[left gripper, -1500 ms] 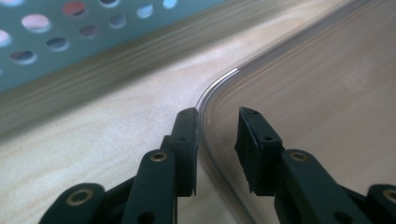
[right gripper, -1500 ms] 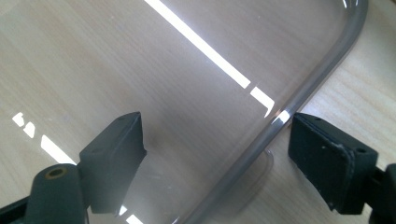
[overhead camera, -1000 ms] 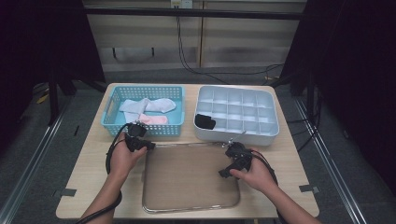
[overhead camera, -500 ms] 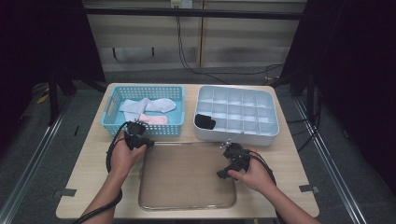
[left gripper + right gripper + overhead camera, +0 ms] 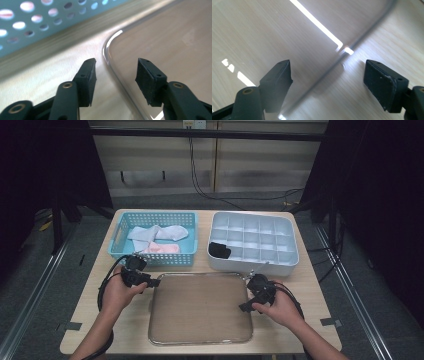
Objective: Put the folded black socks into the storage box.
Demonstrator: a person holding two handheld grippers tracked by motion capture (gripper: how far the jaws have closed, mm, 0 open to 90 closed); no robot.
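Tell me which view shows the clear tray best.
The high view: the whole clear tray lies flat on the table, in front of the blue basket. The left gripper view shows one rounded corner of its rim between open jaws; the right gripper view shows a stretch of its edge and glare.

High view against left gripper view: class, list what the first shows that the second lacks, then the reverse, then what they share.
High view alone: the white compartmented plastic organiser holding a black item, the pale socks, and the right tool. Left gripper view alone: the ribbed inner faces of the left tool's pads, open, straddling the tray's rim. Shared: the clear rectangular metal-rimmed tray, the perforated blue plastic basket and the light wooden table.
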